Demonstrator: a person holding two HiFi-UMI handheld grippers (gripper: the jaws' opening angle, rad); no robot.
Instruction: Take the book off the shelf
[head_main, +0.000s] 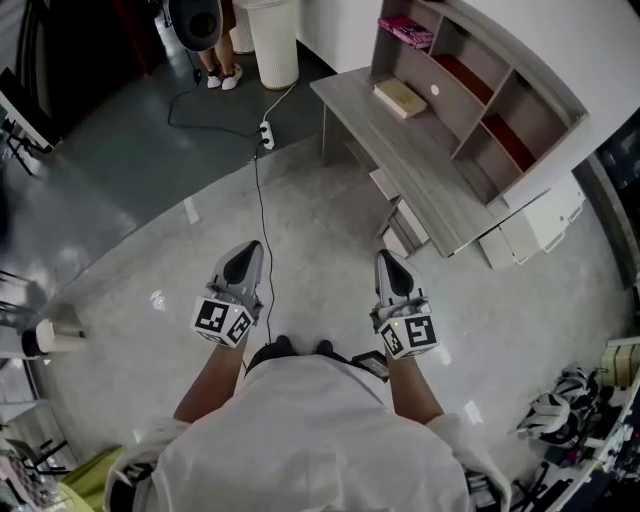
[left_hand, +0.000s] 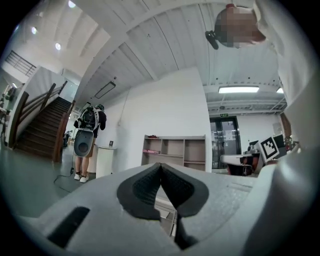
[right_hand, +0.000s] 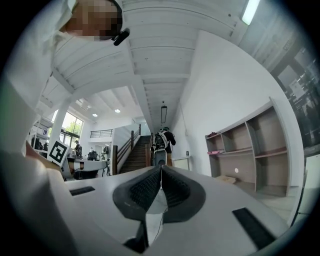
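the left gripper (head_main: 243, 258) and the right gripper (head_main: 390, 266) are held out level side by side over the grey floor (head_main: 300, 230), well apart from each other. in each gripper's own view the two dark pads meet along a thin line with nothing between them, so both are closed and empty. the pink book (head_main: 405, 30) lies flat on a board in the end compartment of the shelf unit (head_main: 520, 110), the end nearest the white bin (head_main: 272, 40). its long axis runs along the length of the shelf, which in the head view goes from upper left to lower right. from the left gripper view it shows only as a thin pink strip lying level in the left compartment. which way its spine faces cannot be made out. the shelf unit stands on the back of a grey desk (head_main: 350, 100), and both are well ahead of the grippers and to the right. on the desk top below the book's compartment lies a tan flat block (head_main: 400, 97), tilted a little off the desk's edge. a black cable with a power strip (head_main: 266, 133) trails across the floor between the grippers. a person with a backpack (left_hand: 90, 122) stands beside the bin near a staircase (left_hand: 42, 127).
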